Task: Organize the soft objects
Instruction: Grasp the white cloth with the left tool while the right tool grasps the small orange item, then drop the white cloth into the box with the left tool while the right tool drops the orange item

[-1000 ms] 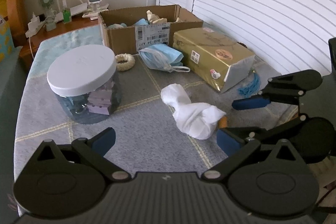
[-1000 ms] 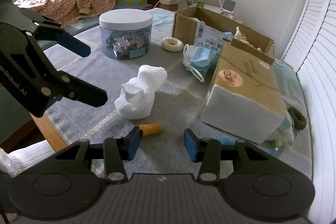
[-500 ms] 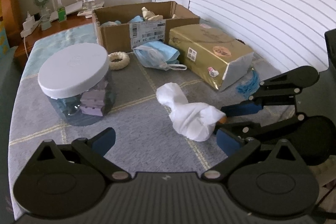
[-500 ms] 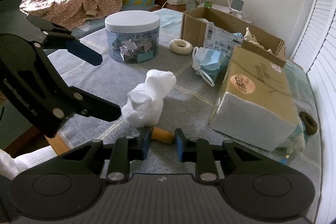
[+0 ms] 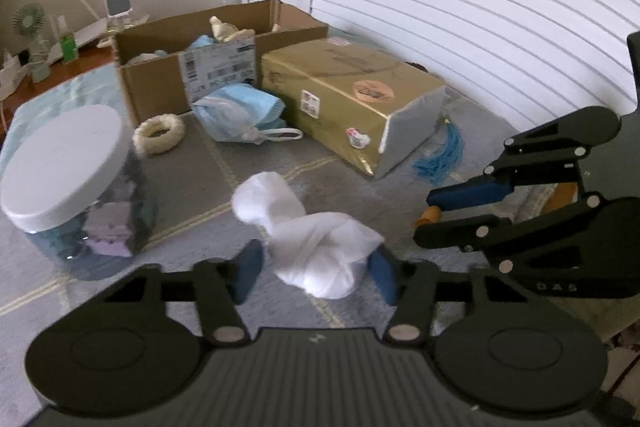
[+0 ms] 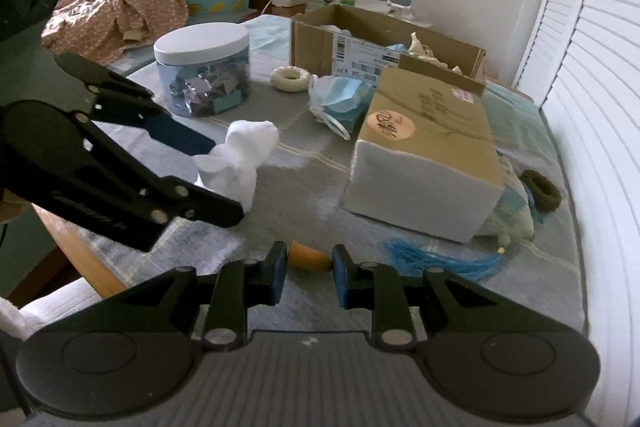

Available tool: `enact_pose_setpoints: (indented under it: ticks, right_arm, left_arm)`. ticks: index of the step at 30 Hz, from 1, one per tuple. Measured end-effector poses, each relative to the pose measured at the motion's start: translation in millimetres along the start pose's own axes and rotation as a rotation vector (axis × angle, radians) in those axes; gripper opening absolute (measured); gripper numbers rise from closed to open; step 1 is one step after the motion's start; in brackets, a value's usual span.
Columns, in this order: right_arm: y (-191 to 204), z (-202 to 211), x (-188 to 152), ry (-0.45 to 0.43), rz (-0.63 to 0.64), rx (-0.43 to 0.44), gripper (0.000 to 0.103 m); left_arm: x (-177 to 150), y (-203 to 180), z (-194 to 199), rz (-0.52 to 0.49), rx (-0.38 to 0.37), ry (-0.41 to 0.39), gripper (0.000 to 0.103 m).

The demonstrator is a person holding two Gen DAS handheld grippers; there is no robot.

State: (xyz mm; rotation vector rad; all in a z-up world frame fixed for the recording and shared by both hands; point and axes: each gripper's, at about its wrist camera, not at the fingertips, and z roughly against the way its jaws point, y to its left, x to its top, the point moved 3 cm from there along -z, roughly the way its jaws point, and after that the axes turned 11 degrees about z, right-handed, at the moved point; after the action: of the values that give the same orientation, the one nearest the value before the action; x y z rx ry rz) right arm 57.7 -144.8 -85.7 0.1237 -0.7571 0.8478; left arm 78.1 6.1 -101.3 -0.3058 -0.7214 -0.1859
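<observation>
At upper left, the cardboard box [image 5: 168, 83] held soft bits; the left claw [image 5: 316, 273] was closing around white cloth [image 5: 316, 247], the right claw [image 6: 308, 267] clamped an orange piece [image 6: 306, 257]

Grey cloth-covered table [image 5: 180, 227] with jar [image 5: 72, 187], cardboard box [image 5: 160, 83], white sock [image 5: 316, 247]

Right wrist view. We see the right gripper [image 6: 308, 267] clamped on an orange object [image 6: 309, 258] near the table's [image 6: 304, 187] front edge. The left gripper [image 6: 218, 179] is closing around a white rolled sock [image 6: 240, 159]. A blue tassel [image 6: 440, 259] lies beside the tissue pack [image 6: 428, 163].
</observation>
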Motion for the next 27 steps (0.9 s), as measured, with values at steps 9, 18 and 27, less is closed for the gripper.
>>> enact_pose_setpoints:
  ticks: [9,18,27]
  right_arm:
    - [-3.9,5.5,3.1,-0.005,-0.004,-0.016,0.029]
    - [-11.6,23.1,19.9,-0.038,-0.013,-0.038,0.029]
    - [-40.5,30.7,63.5,-0.12,-0.023,-0.112,0.029]
  left_arm:
    - [3.5,0.8,4.9,-0.007,0.001,0.001,0.049]
    - [21.4,5.3,35.5,-0.071,-0.009,0.01,0.049]
    - [55.4,12.5,58.0,-0.096,-0.006,-0.054,0.049]
